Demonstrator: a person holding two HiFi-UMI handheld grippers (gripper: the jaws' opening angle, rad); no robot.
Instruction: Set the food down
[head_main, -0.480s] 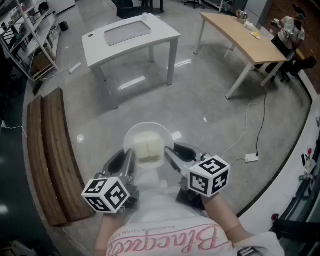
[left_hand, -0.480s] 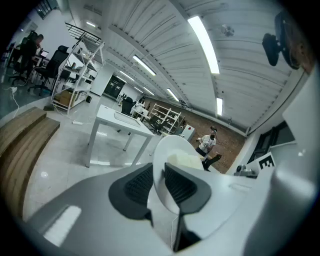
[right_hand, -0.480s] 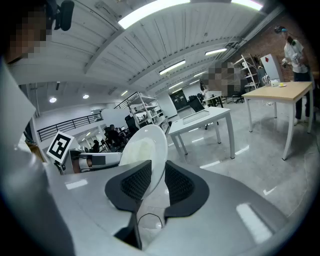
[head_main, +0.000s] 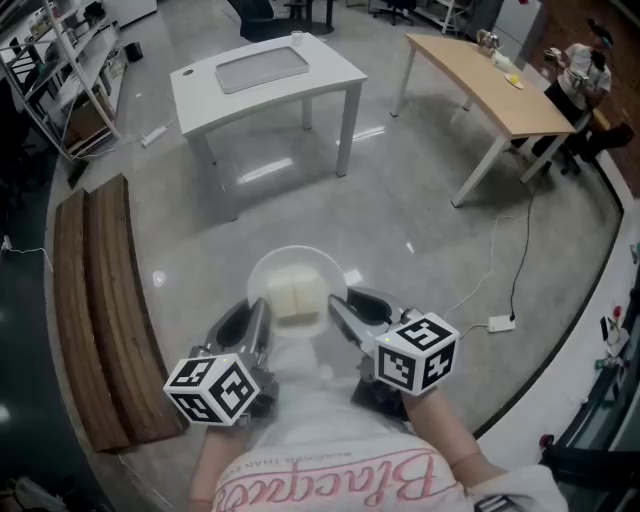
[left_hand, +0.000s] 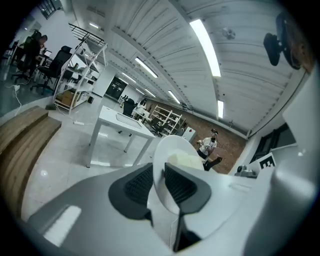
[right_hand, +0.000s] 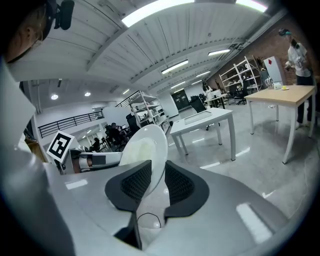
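Note:
A white round plate (head_main: 270, 270) carries a pale yellow block of food (head_main: 296, 296) cut in two halves. It hangs in the air above the floor, close in front of the person. My left gripper (head_main: 258, 322) is shut on the plate's left rim; in the left gripper view the plate (left_hand: 161, 165) stands edge-on between the dark pads, the food (left_hand: 187, 161) behind. My right gripper (head_main: 338, 312) is shut on the right rim; the right gripper view shows the plate (right_hand: 147, 145) clamped between its pads.
A white table (head_main: 190, 85) with a grey mat (head_main: 262, 66) stands ahead across the shiny floor. A wooden table (head_main: 490, 80) is at the right, a person (head_main: 578, 60) beside it. A wooden bench (head_main: 100, 300) lies at the left. A cable and power strip (head_main: 500, 322) lie on the floor.
The whole scene has shifted slightly in the head view; the white table sits a touch nearer. Both grippers keep their hold on the plate.

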